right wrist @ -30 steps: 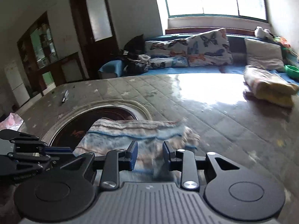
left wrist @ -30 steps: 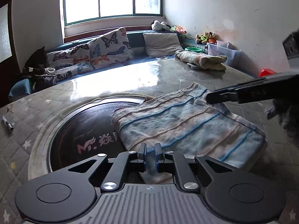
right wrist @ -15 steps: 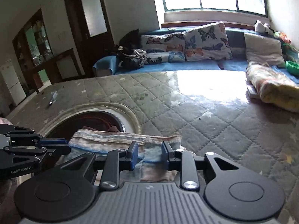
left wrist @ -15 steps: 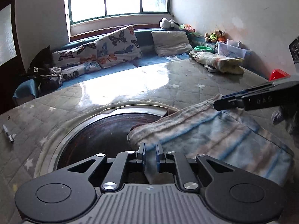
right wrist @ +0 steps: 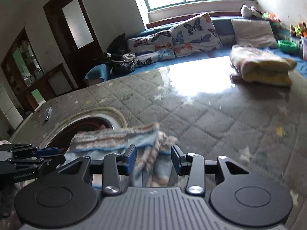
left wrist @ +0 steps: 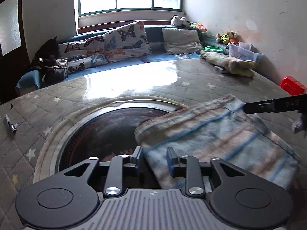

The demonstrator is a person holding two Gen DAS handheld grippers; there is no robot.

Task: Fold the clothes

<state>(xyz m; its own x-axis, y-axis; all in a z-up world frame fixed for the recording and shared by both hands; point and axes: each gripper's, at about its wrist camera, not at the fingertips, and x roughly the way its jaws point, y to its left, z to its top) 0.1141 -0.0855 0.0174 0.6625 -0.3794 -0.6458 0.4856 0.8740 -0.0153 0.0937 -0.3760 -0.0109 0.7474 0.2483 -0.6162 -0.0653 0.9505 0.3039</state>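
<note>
Nearby, clear plastic bin (left wrist: 242, 51) against the wall, contents unclear.

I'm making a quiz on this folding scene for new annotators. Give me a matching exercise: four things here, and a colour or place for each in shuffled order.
Things:
1. striped towel
2. butterfly pillow
3. pen
4. stool

Descriptions:
A. red, by the wall on the right
B. alone on the quilted cover, far left
C. on the bench under the window
D. partly over the dark round inset, between both grippers' opening jaws

Pairs: 1-D, 2-C, 3-B, 4-A
</note>
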